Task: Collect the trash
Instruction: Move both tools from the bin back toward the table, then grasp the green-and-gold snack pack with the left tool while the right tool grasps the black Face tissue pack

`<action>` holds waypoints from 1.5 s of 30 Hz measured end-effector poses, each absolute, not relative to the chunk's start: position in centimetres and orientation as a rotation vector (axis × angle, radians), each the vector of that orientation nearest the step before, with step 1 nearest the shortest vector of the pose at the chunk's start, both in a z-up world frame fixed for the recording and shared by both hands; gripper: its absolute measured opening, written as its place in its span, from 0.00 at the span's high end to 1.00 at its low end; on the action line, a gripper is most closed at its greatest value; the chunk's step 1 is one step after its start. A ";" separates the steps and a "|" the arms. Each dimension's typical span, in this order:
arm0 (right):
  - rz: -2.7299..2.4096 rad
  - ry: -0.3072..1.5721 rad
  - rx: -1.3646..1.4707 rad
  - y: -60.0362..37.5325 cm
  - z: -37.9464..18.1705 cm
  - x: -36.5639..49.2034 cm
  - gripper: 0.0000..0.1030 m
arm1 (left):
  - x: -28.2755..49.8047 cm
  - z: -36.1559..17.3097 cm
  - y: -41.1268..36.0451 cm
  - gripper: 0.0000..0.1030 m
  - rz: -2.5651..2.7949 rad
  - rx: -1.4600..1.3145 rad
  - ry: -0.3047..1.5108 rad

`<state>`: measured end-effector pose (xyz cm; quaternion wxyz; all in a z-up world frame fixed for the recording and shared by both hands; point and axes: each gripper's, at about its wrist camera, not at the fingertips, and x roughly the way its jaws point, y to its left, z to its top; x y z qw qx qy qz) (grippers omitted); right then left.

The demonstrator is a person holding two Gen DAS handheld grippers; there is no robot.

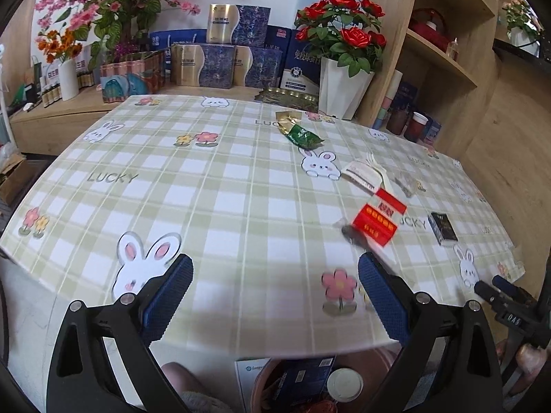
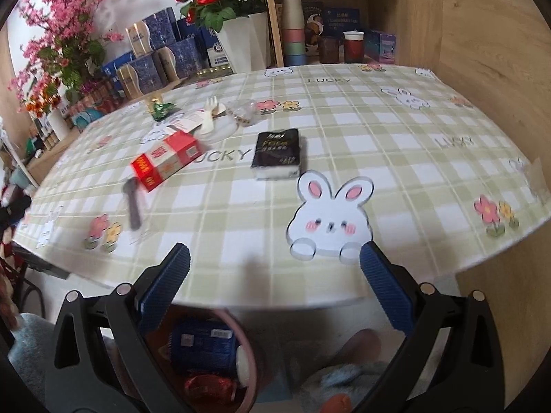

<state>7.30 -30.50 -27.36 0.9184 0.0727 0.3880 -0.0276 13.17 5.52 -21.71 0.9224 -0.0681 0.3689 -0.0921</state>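
Litter lies on the checked tablecloth: a red-and-white carton (image 1: 377,220) (image 2: 165,160), a dark spoon (image 2: 133,203) (image 1: 354,235) beside it, a black tissue pack (image 2: 277,153) (image 1: 443,228), a green-gold wrapper (image 1: 299,130) (image 2: 161,107), a white fork with a paper wrapper (image 2: 209,117) (image 1: 365,172) and clear plastic (image 2: 242,110). A pink bin (image 2: 246,351) (image 1: 261,383) under the table edge holds a blue box, a white lid and red foil. My left gripper (image 1: 275,272) is open over the near edge. My right gripper (image 2: 274,260) is open too, above the bin.
Flower pots (image 1: 341,86), gift boxes (image 1: 203,65) and a wooden shelf (image 1: 444,55) with cups (image 2: 353,46) line the far side of the table. A knee (image 2: 361,344) and a blue slipper show below the table. The other gripper's tip (image 1: 502,292) shows at the right.
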 end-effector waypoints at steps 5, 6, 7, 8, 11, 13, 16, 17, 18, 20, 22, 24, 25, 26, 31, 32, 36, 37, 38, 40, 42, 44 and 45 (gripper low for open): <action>-0.061 0.804 0.124 -30.7 -27.5 10.8 0.05 | 20.0 -21.3 4.6 0.09 -0.212 -0.201 0.796; -0.060 0.803 0.127 -30.8 -27.5 11.8 0.05 | 21.9 -21.4 4.4 0.09 -0.215 -0.225 0.807; -0.059 0.803 0.129 -30.8 -27.6 12.5 0.05 | 23.6 -21.5 4.1 0.09 -0.220 -0.249 0.814; -0.059 0.805 0.131 -30.8 -27.6 13.4 0.05 | 25.8 -21.6 3.7 0.09 -0.224 -0.280 0.824; -0.059 0.811 0.134 -30.7 -27.8 15.7 0.05 | 30.4 -22.4 2.6 0.09 -0.217 -0.310 0.853; -0.056 0.809 0.142 -30.7 -27.9 16.9 0.06 | 33.7 -23.1 1.2 0.09 -0.212 -0.266 0.876; -0.055 0.803 0.141 -30.7 -27.8 18.2 0.06 | 37.6 -23.9 -0.5 0.09 -0.202 -0.195 0.886; -0.060 0.809 0.134 -30.8 -27.9 18.7 0.05 | 38.9 -24.2 -1.1 0.11 -0.192 -0.175 0.887; -0.061 0.820 0.133 -30.9 -28.1 19.0 0.05 | 39.7 -24.4 -1.4 0.14 -0.181 -0.165 0.888; -0.055 0.850 0.156 -31.3 -28.7 19.3 0.06 | 41.8 -25.1 -2.0 0.15 -0.149 -0.165 0.896; -0.058 0.852 0.182 -31.7 -29.0 19.3 0.06 | 43.3 -25.5 -2.1 0.16 -0.139 -0.191 0.908; -0.066 0.845 0.204 -32.1 -29.1 19.1 0.05 | 44.8 -26.1 -2.3 0.17 -0.120 -0.209 0.926; -0.066 0.848 0.209 -32.2 -29.1 19.2 0.06 | 45.3 -26.3 -2.3 0.19 -0.113 -0.214 0.932; -0.066 0.853 0.214 -32.2 -29.1 19.3 0.06 | 45.9 -26.6 -2.4 0.21 -0.097 -0.217 0.944; -0.059 0.867 0.212 -32.1 -29.1 19.4 0.06 | 47.3 -27.5 -3.3 0.61 -0.048 -0.174 0.968; -0.057 0.869 0.214 -32.2 -29.1 19.4 0.06 | 47.3 -27.4 -3.5 0.62 -0.049 -0.146 0.968; -0.037 0.880 0.245 -32.6 -28.7 19.3 0.05 | 46.3 -26.9 -3.2 0.81 -0.085 -0.127 0.948; -0.032 0.886 0.249 -32.6 -28.7 19.4 0.05 | 45.8 -26.7 -2.9 0.82 -0.106 -0.130 0.947; -0.028 0.899 0.248 -32.6 -28.5 19.7 0.06 | 45.3 -26.4 -2.5 0.82 -0.132 -0.133 0.945; -0.025 0.912 0.233 -32.3 -28.1 20.2 0.06 | 44.2 -25.8 -2.0 0.83 -0.167 -0.124 0.932; -0.010 0.918 0.205 -31.9 -27.9 20.7 0.06 | 42.6 -24.9 -1.3 0.83 -0.210 -0.108 0.919; -0.007 0.932 0.179 -31.4 -28.0 21.3 0.06 | 41.2 -24.2 -0.5 0.83 -0.238 -0.104 0.915; -0.003 0.934 0.175 -31.3 -28.0 21.4 0.06 | 40.2 -23.7 0.2 0.83 -0.254 -0.104 0.911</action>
